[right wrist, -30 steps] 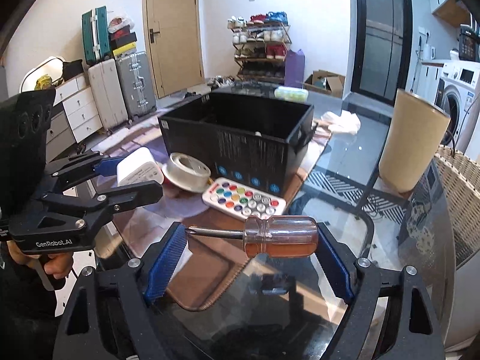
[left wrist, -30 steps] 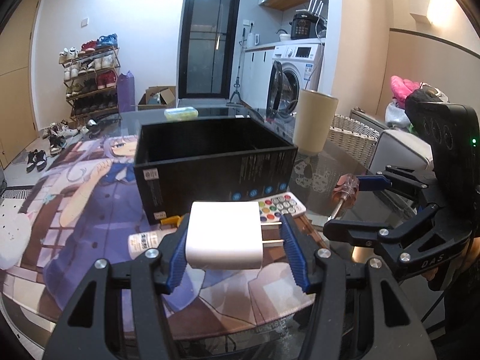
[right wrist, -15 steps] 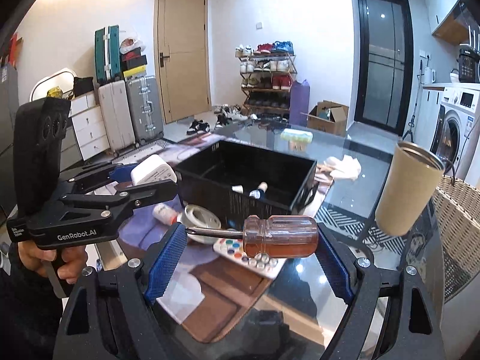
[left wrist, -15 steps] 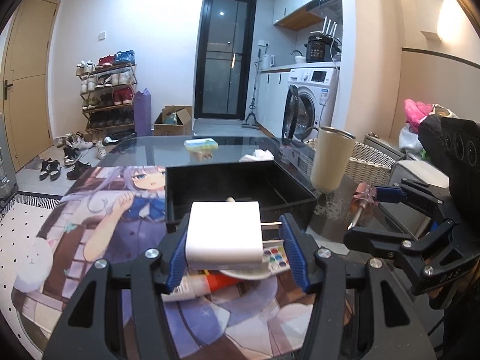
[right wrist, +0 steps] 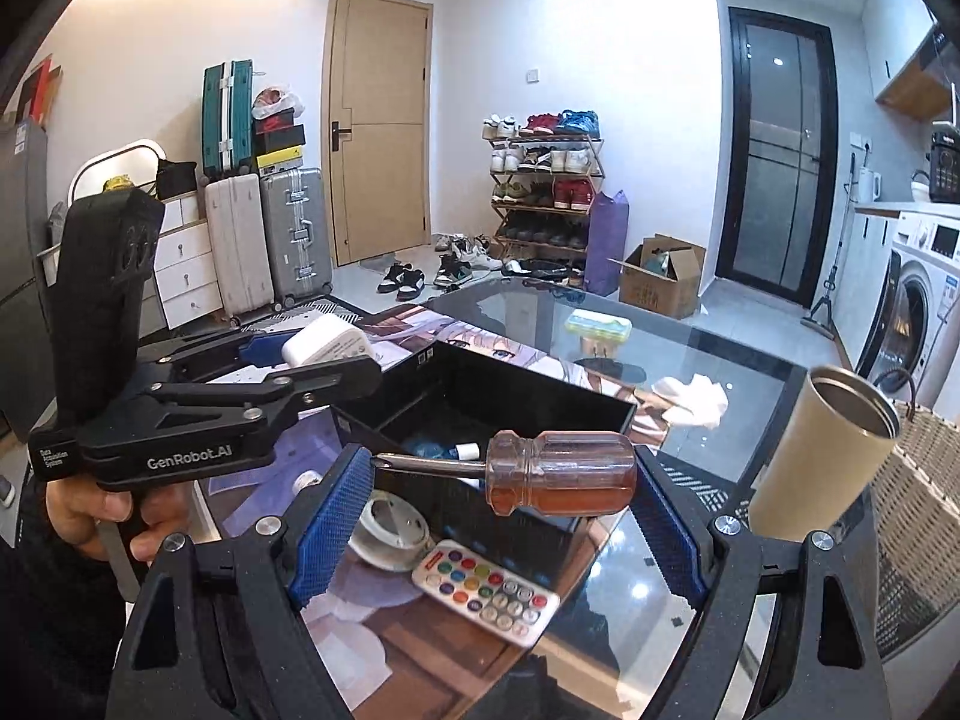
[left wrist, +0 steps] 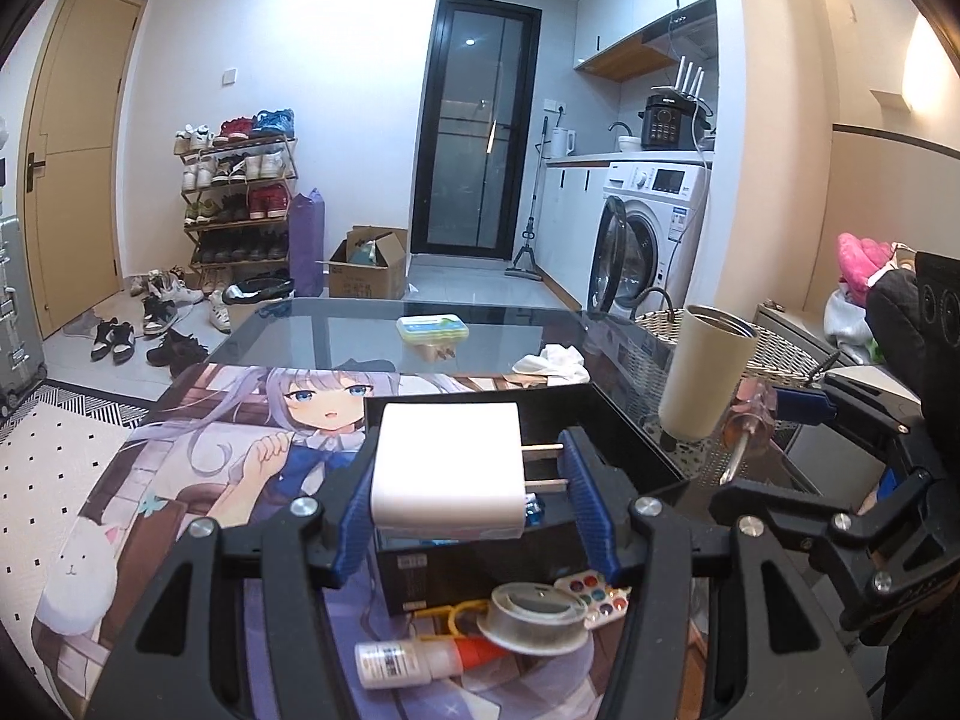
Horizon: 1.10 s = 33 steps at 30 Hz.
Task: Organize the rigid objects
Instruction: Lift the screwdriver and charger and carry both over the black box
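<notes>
While your left gripper (left wrist: 462, 480) clamps the white charger (left wrist: 447, 468) between its blue pads, prongs pointing right, your right gripper (right wrist: 498, 498) is closed on the screwdriver (right wrist: 528, 471), gripping it end to end with the amber handle against the right finger and the tip toward the left one. Both loads hang above the near side of the black box (right wrist: 480, 396), which sits on the printed mat (left wrist: 198, 450) and already holds a few small items. You look to be in the carry-and-drop step, with both objects raised over the open box. Next, bring each one inside the walls, lower it and only then part the fingers. Keep the two grippers apart, since they hover close together. The remote (right wrist: 486, 591), tape roll (right wrist: 390, 531) and glue tube (left wrist: 420, 657) wait on the mat in front of the box.
</notes>
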Each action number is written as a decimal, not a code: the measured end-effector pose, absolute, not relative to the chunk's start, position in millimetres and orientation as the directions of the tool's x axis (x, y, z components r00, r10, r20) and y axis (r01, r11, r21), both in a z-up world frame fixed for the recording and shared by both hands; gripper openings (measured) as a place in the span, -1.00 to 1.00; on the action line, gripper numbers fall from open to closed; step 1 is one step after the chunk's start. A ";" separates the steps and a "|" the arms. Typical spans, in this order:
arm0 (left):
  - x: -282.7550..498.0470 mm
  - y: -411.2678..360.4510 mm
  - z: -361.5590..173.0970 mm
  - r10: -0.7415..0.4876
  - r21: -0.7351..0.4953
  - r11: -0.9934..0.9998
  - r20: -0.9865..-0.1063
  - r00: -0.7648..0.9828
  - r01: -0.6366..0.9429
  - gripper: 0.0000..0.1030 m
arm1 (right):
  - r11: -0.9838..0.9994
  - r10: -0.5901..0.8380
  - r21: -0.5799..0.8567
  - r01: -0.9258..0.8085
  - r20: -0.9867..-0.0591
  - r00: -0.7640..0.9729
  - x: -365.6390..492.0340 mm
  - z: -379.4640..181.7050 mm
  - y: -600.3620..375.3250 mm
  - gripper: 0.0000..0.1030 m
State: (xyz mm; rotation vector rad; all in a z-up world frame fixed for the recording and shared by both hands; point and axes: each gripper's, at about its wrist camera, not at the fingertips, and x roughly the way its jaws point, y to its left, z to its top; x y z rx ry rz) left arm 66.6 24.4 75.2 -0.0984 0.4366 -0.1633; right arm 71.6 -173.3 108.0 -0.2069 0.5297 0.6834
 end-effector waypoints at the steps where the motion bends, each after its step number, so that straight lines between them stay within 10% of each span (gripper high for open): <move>1: 69.2 25.1 75.5 -0.178 -0.132 0.982 -0.411 0.894 0.135 0.09 | 0.759 0.546 -0.016 -0.651 -0.529 0.650 73.8 108.1 -170.9 0.66; 33: 142.5 22.0 36.3 -0.091 -0.069 0.995 -0.480 0.873 0.066 0.09 | 0.718 0.563 -0.026 -0.696 -0.567 0.602 158.7 59.7 -141.3 0.66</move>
